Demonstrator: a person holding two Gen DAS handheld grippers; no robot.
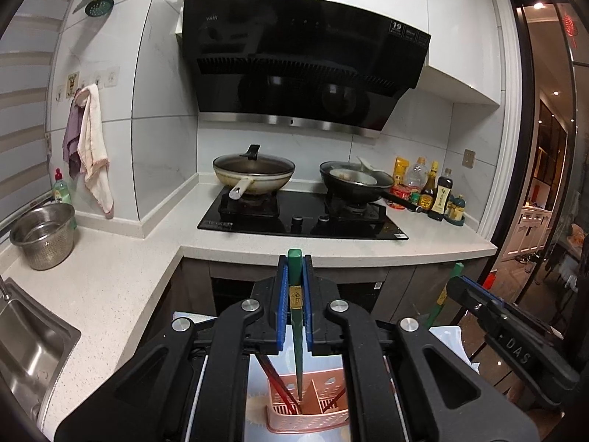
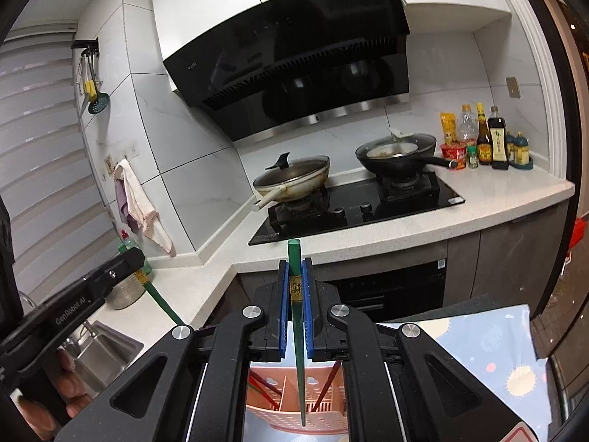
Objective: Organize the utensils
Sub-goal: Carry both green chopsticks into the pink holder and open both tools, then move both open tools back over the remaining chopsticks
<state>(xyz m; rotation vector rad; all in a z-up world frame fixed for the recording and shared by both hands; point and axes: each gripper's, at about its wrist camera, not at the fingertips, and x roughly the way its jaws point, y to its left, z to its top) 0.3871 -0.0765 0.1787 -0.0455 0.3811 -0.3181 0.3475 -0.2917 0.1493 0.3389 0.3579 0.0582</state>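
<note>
My left gripper (image 1: 295, 287) is shut on a green chopstick (image 1: 296, 331) that hangs upright, its tip inside the pink utensil basket (image 1: 309, 414) below. My right gripper (image 2: 295, 291) is shut on a second green chopstick (image 2: 298, 335), upright, its tip down at the same pink basket (image 2: 294, 410). Red chopsticks (image 1: 274, 379) stand in the basket's compartments. Each gripper shows at the edge of the other's view: the right one (image 1: 511, 335) with its chopstick (image 1: 443, 294), the left one (image 2: 73, 302) with its chopstick (image 2: 162, 300).
The basket stands on a blue patterned cloth (image 2: 489, 346). Ahead is the white counter (image 1: 331, 246) with a black hob, a lidded wok (image 1: 254, 176), a black pan (image 1: 353, 182) and sauce bottles (image 1: 438, 191). A steel pot (image 1: 42, 234) and sink (image 1: 29, 339) lie left.
</note>
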